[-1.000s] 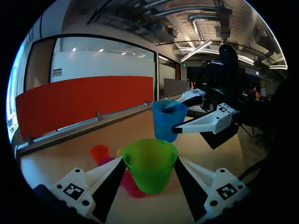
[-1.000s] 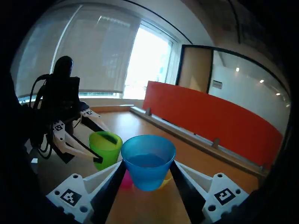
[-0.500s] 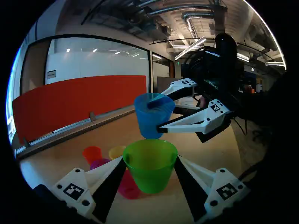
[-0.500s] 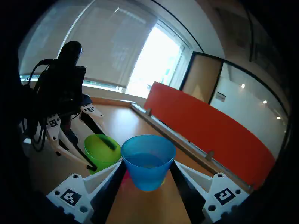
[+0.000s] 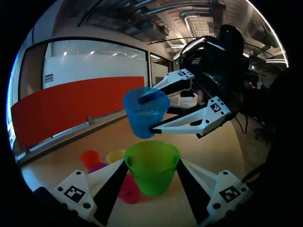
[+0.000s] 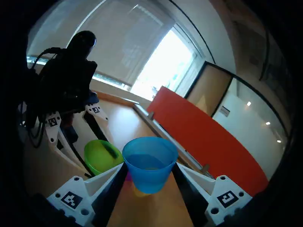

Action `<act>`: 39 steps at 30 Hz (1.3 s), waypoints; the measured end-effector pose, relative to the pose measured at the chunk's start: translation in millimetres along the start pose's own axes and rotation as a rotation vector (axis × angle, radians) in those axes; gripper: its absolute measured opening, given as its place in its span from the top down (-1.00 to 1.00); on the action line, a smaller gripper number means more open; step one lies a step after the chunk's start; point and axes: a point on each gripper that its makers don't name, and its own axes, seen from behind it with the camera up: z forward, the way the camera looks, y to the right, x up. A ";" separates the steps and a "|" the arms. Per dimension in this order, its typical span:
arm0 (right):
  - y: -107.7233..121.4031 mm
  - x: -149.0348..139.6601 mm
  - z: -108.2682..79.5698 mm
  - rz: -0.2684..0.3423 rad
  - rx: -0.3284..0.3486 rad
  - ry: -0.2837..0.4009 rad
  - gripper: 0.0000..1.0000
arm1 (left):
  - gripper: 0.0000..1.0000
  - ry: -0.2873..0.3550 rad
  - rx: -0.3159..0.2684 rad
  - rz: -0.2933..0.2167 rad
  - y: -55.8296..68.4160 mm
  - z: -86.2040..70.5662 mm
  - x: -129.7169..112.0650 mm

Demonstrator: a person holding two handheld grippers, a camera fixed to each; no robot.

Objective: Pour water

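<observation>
Now the right gripper [image 6: 149,168] clasps the tilted blue cup [image 5: 145,113] at about 12 o'clock above the green cup [image 5: 152,172] clasped by the left gripper [image 5: 151,162].

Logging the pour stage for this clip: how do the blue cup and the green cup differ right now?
The blue cup holds water; the green cup looks empty. In the left gripper view the blue cup hangs higher, above the green cup's rim, and leans slightly, while the green cup looks upright. The right gripper clamps the blue cup; the left gripper clamps the green cup. Both are similarly shaped plastic tumblers.
</observation>
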 end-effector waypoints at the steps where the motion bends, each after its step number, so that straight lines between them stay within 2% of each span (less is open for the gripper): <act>1: 0.1 1.0 0.3 -0.014 0.000 0.001 -0.72 | -0.72 0.001 0.000 0.001 0.1 0.3 0.3; 9: 1.3 4.8 2.9 -0.110 -0.008 0.001 -0.72 | -0.73 0.006 0.000 -0.002 -0.3 1.5 1.6; 21: -2.8 9.2 3.1 -0.250 -0.014 -0.011 -0.72 | -0.72 0.006 -0.006 0.022 3.1 2.3 2.5; 39: -1.7 13.6 4.2 -0.375 -0.029 -0.026 -0.72 | -0.73 0.013 -0.013 0.015 5.2 5.4 3.9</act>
